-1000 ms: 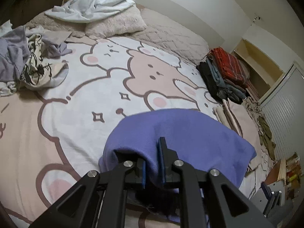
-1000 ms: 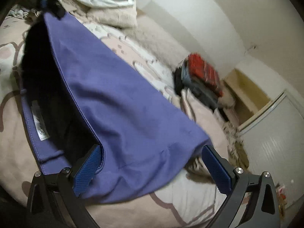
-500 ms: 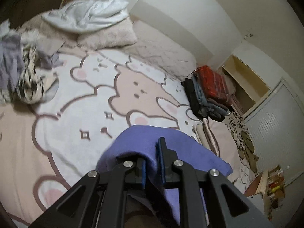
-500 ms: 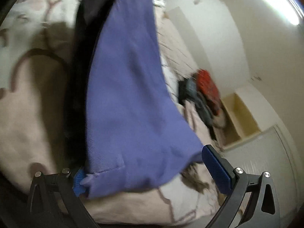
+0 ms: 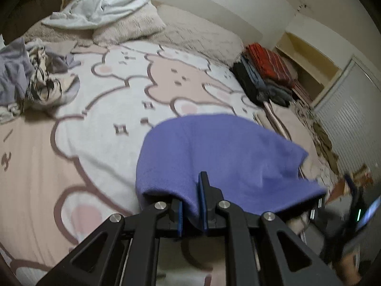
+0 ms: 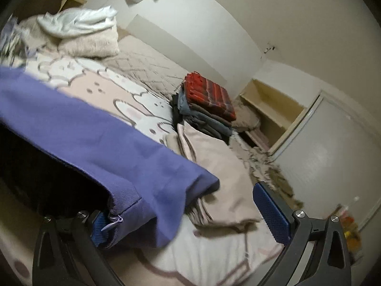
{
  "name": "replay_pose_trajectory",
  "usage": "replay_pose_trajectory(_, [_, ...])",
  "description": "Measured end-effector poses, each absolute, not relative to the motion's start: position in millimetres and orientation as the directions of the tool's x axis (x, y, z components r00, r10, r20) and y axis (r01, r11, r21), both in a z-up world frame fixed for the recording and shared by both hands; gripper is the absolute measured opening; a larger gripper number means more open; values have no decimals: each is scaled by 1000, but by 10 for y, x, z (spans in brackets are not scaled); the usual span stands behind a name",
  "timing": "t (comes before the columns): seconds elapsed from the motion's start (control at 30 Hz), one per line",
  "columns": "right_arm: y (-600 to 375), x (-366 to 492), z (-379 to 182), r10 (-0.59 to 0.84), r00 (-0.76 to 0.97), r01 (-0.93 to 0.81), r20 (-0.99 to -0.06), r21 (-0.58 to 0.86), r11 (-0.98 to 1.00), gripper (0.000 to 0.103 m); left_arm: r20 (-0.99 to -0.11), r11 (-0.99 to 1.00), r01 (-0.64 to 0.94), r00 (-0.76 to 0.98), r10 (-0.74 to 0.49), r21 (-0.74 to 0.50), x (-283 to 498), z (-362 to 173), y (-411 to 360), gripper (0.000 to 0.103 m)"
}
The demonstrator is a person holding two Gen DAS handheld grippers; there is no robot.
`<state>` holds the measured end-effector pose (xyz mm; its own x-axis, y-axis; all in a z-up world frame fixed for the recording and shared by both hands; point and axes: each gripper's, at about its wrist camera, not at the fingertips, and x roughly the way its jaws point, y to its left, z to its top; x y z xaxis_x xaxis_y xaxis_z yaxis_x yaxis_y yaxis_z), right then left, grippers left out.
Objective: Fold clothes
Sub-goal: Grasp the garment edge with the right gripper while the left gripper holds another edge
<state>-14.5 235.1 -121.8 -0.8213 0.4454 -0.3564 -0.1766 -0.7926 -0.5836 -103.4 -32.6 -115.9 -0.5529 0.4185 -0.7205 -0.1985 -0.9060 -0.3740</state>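
We hold the purple garment (image 5: 223, 157) pinched in our left gripper (image 5: 192, 205), the blue pads nearly together with a fold of the fabric between them. From that pinch the cloth spreads away toward twelve and two o'clock, hanging above the bed. In the right wrist view the same garment (image 6: 100, 143) runs as a long band from ten o'clock down to six, its long axis slanting across the frame, and its zippered corner lies against the left pad of our right gripper (image 6: 190, 205). That gripper's fingers stand wide apart and grip nothing; the right pad (image 6: 271, 212) is well clear of the cloth. So the left gripper carries the garment, and the free corner lies at the right gripper's seven o'clock, which we judge is where the right one must close for the coming fold.

Beyond the cloth lies the bear-print blanket (image 5: 123, 100). At ten o'clock in the left view sits a heap of unfolded clothes (image 5: 35, 81). At two o'clock stands a folded stack (image 5: 266, 76) topped by a red striped piece, with pale folded items (image 6: 209, 157) just beside it. Farther off, a pillow (image 5: 128, 26) under a white garment (image 5: 102, 7), then the wall and a cabinet niche (image 6: 273, 104).
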Motion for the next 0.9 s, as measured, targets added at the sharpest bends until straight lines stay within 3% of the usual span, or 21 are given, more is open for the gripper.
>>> replay_pose_trajectory(0.13, [2316, -418, -1069, 400, -832, -142, -385, -549, -823, 103, -756, -912, -242, -510, 411, -332, -836, -1314, -308, 16])
replay_pose_trajectory(0.17, [2311, -471, -1040, 389, -833, -132, -394, -540, -831, 103, -763, -910, -265, -498, 413, -320, -770, -1323, -288, 21])
replay_pose_trajectory(0.23, [2300, -575, -984, 365, -836, -113, -411, -521, -846, 103, -772, -905, -288, -478, 418, -311, -658, -1332, -277, 48])
replay_pose_trajectory(0.27, [2295, -628, -956, 353, -837, -103, -419, -512, -853, 103, -771, -902, -294, -475, 424, -315, -594, -1321, -286, 69])
replay_pose_trajectory(0.3, [2289, -680, -928, 341, -837, -94, -427, -502, -860, 103, -767, -900, -297, -476, 430, -320, -535, -1301, -297, 79])
replay_pose_trajectory(0.47, [2373, -918, -870, 325, -820, -93, -472, -450, -888, 103, -761, -930, -276, -540, 359, -243, -358, -1207, -323, 81])
replay_pose_trajectory(0.7, [2487, -1053, -899, 303, -794, -92, -527, -390, -916, 103, -759, -960, -243, -649, 53, 141, -300, -1438, -15, 81])
replay_pose_trajectory(0.8, [2498, -1074, -916, 303, -790, -88, -533, -389, -917, 103, -753, -969, -187, -659, 4, 158, -347, -1603, 9, 81])
replay_pose_trajectory(0.9, [2532, -1082, -917, 298, -786, -91, -542, -374, -923, 103, -773, -998, -60, -634, 15, 30, -479, -1670, -182, 81])
